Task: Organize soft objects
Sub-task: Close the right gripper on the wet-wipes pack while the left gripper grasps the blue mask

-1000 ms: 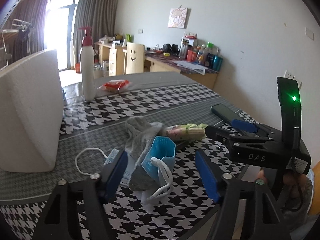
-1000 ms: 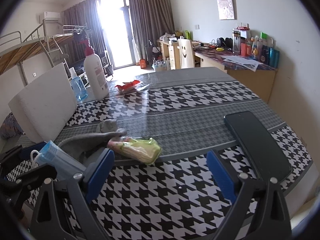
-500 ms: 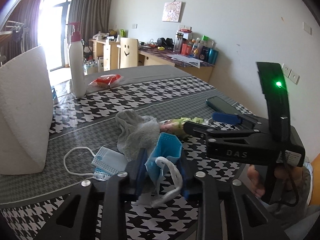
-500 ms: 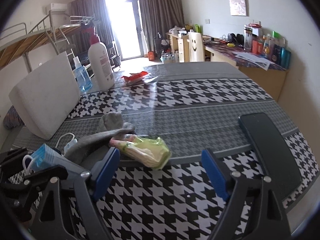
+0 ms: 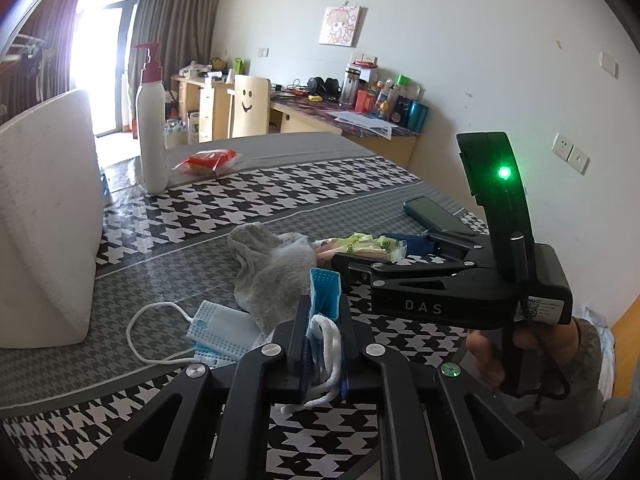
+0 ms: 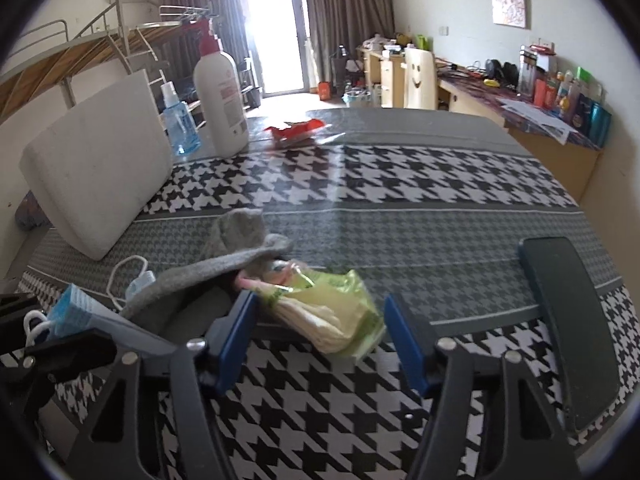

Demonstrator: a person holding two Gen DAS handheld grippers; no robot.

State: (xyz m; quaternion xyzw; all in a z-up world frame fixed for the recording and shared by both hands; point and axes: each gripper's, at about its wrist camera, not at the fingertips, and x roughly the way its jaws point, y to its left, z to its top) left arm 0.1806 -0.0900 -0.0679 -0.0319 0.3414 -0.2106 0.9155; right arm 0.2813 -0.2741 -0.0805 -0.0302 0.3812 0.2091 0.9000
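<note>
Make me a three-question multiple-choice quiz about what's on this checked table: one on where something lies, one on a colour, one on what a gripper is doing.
1. The grey sock lies:
A. under the phone
B. partly over the green tissue pack
C. beside the pump bottle

2. The pump bottle has a cap that is:
A. red
B. yellow
C. black

3. The left gripper is:
A. wide open
B. clamped on a blue face mask
C. holding the phone

Answers:
1 B, its edge drapes over the green tissue pack.
2 A, red pump on a white body.
3 B, the blue face mask is pinched between its pads.
</note>
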